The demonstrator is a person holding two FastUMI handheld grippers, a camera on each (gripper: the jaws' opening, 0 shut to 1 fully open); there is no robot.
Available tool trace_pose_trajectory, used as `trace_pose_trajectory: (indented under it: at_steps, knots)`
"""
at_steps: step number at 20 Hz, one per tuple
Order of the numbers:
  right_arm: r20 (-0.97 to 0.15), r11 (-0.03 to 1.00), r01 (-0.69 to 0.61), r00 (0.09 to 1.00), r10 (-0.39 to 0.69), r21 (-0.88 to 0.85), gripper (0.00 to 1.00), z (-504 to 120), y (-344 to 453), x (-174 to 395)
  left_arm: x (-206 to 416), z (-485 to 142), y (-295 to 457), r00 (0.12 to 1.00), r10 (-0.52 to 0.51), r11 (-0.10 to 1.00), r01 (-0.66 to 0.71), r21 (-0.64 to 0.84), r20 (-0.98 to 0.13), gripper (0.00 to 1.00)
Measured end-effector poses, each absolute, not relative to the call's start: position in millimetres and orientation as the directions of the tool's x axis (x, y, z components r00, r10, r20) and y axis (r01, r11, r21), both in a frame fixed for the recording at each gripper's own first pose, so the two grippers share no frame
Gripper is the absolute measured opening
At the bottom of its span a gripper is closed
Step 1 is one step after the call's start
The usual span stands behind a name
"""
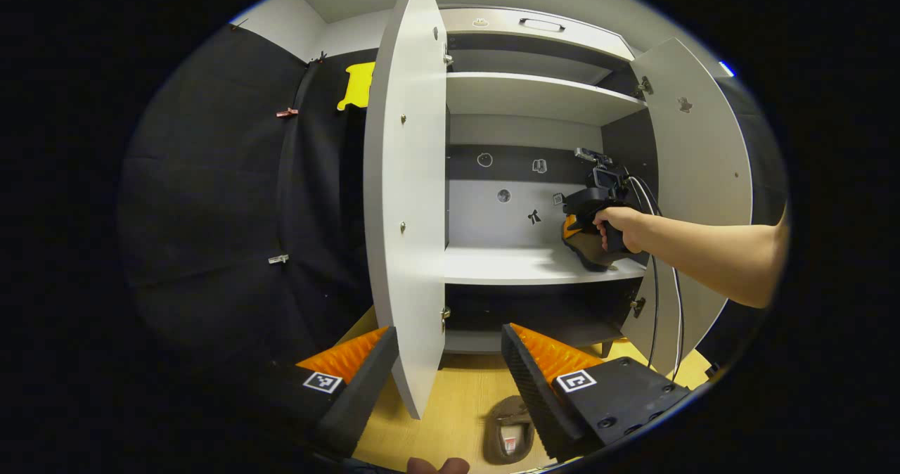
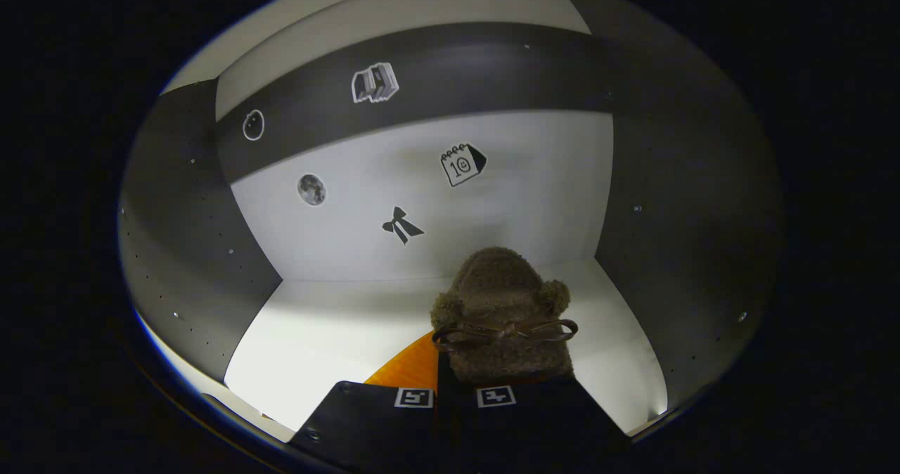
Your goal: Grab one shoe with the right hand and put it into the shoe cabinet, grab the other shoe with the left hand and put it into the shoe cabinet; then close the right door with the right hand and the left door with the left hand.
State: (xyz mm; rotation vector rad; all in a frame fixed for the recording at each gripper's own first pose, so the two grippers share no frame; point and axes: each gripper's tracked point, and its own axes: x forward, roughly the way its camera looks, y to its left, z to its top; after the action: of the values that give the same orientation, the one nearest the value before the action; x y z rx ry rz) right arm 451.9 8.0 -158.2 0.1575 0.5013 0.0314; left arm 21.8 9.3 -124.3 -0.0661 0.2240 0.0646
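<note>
The shoe cabinet (image 1: 534, 94) stands with both doors open. In the left gripper view a hand holds my right gripper (image 1: 598, 203) inside the cabinet, over the white middle shelf (image 1: 506, 263), with a brown shoe (image 1: 587, 249) under it. In the right gripper view my right gripper (image 2: 455, 386) is shut on this fuzzy brown slipper (image 2: 503, 298) with a bow, toe pointing at the back wall, low over the shelf (image 2: 337, 333). My left gripper (image 1: 446, 361) hangs open above the wooden floor. The other brown slipper (image 1: 508, 432) lies on the floor just below its right finger.
The left door (image 1: 404, 200) juts toward me edge-on, between my left gripper's fingers. The right door (image 1: 703, 150) swings out at the right, with cables (image 1: 664, 305) hanging before it. A lower shelf (image 1: 548, 330) and an upper shelf (image 1: 534, 98) sit in the cabinet. Black cloth covers the left wall.
</note>
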Motion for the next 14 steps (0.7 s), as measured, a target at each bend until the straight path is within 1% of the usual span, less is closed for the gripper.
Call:
trace_pose_trajectory:
  at_steps: [1, 2, 3, 6, 8, 10, 11, 12, 13, 14]
  knots:
    - [-0.479, 0.988, 0.017, 0.876, 0.060, 0.155, 0.08, -159.8, 6.1, 453.9, 20.0, -123.8, 11.4, 0.972, 0.065, 0.995, -0.080, -0.058, -0.225, 0.94]
    - [-0.482, 0.988, 0.022, 0.874, 0.056, 0.154, 0.03, -163.8, 5.4, 457.0, 18.0, -125.7, 12.2, 0.971, 0.068, 0.995, -0.084, -0.061, -0.228, 0.94]
    - [-0.489, 0.988, 0.023, 0.871, 0.056, 0.155, 0.09, -165.6, 5.5, 456.3, 17.0, -125.7, 12.4, 0.970, 0.070, 0.994, -0.087, -0.065, -0.231, 0.94]
    - [-0.501, 0.991, -0.004, 0.863, 0.070, 0.130, 0.10, -170.1, 10.7, 451.1, 15.0, -127.1, 13.5, 0.969, 0.071, 0.993, -0.091, -0.072, -0.236, 0.95]
    - [-0.502, 0.992, -0.042, 0.859, 0.097, 0.121, 0.23, -170.8, 18.1, 446.4, 15.0, -128.4, 14.2, 0.968, 0.072, 0.993, -0.091, -0.072, -0.239, 0.94]
    - [-0.497, 0.991, -0.050, 0.861, 0.105, 0.123, 0.34, -168.4, 22.0, 442.3, 15.6, -128.8, 15.6, 0.968, 0.071, 0.993, -0.092, -0.077, -0.240, 0.94]
    - [-0.498, 0.989, -0.052, 0.860, 0.113, 0.136, 0.42, -166.9, 24.8, 439.1, 15.6, -128.1, 16.3, 0.968, 0.071, 0.992, -0.093, -0.081, -0.240, 0.94]
    - [-0.498, 0.987, -0.056, 0.858, 0.123, 0.147, 0.53, -164.2, 27.8, 434.6, 15.5, -128.6, 16.4, 0.968, 0.070, 0.992, -0.093, -0.085, -0.241, 0.94]
    - [-0.498, 0.987, -0.060, 0.858, 0.128, 0.149, 0.70, -161.9, 29.4, 429.9, 14.9, -127.8, 16.5, 0.969, 0.068, 0.992, -0.091, -0.088, -0.240, 0.94]
    - [-0.493, 0.987, -0.067, 0.860, 0.131, 0.145, 0.77, -157.5, 30.1, 424.7, 14.4, -127.2, 16.4, 0.969, 0.065, 0.992, -0.087, -0.086, -0.237, 0.95]
